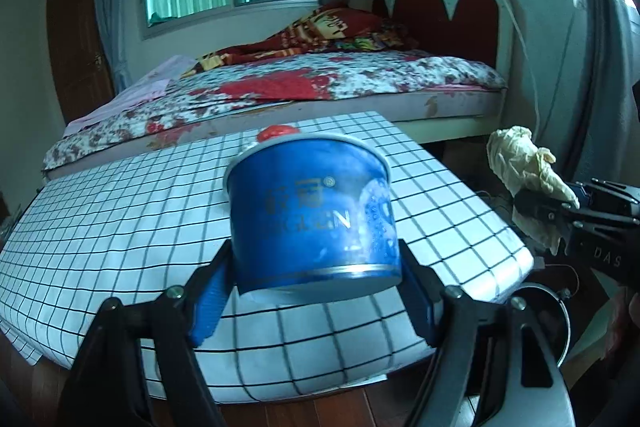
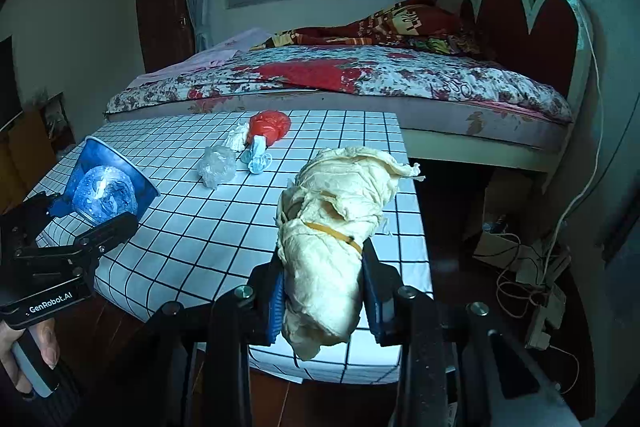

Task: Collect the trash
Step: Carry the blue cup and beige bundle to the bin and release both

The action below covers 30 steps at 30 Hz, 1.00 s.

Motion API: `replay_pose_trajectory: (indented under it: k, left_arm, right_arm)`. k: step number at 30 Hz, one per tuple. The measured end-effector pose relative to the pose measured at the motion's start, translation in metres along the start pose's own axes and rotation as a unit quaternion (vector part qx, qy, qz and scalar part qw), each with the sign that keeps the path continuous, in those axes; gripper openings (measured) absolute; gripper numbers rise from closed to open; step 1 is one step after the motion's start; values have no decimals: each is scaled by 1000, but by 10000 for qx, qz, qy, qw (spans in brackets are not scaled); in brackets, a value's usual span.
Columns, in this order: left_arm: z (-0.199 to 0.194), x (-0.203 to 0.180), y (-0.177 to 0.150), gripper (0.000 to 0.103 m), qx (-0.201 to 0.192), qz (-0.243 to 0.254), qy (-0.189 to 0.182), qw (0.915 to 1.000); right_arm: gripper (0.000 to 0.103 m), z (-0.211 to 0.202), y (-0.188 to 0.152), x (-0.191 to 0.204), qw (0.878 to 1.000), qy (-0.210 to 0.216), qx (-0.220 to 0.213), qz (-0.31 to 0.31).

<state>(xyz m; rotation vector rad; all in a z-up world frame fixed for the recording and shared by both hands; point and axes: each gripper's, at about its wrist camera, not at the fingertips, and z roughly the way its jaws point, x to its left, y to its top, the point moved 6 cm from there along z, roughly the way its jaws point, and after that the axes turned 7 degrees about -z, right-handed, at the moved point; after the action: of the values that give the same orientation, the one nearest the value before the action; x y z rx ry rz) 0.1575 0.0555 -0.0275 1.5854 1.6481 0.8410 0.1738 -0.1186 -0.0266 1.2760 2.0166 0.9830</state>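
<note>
My left gripper (image 1: 316, 291) is shut on a blue paper cup (image 1: 312, 211) and holds it above the checked table (image 1: 120, 211); the right wrist view shows the cup (image 2: 108, 183) tilted, with clear plastic inside. My right gripper (image 2: 324, 303) is shut on a cream crumpled paper bundle (image 2: 332, 227) bound with a rubber band, held over the table's right front corner; it also shows in the left wrist view (image 1: 524, 163). On the table lie a red plastic bag (image 2: 270, 127), a clear plastic wad (image 2: 218, 165), a white wad (image 2: 236, 139) and blue face masks (image 2: 256, 157).
A bed with a floral cover (image 2: 360, 75) stands behind the table (image 2: 200, 227). A round dark bin (image 1: 548, 323) sits on the floor right of the table. Cables and boxes (image 2: 520, 255) lie on the floor at the right. The floor is dark wood.
</note>
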Motion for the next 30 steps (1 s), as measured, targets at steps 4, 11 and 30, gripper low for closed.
replay_pose_trajectory:
  k: [4, 11, 30]
  left_arm:
    - [-4, -24, -5, 76, 4, 128, -188, 9997]
    - [-8, -72, -10, 76, 21, 346, -550, 9979]
    - [-7, -184, -40, 76, 275, 1043, -1419, 9840]
  right_arm:
    - [34, -15, -13, -14, 9999, -124, -17, 85]
    - [34, -40, -38, -47, 9990, -403, 33, 214]
    - [34, -81, -106, -126, 9932, -899, 377, 631]
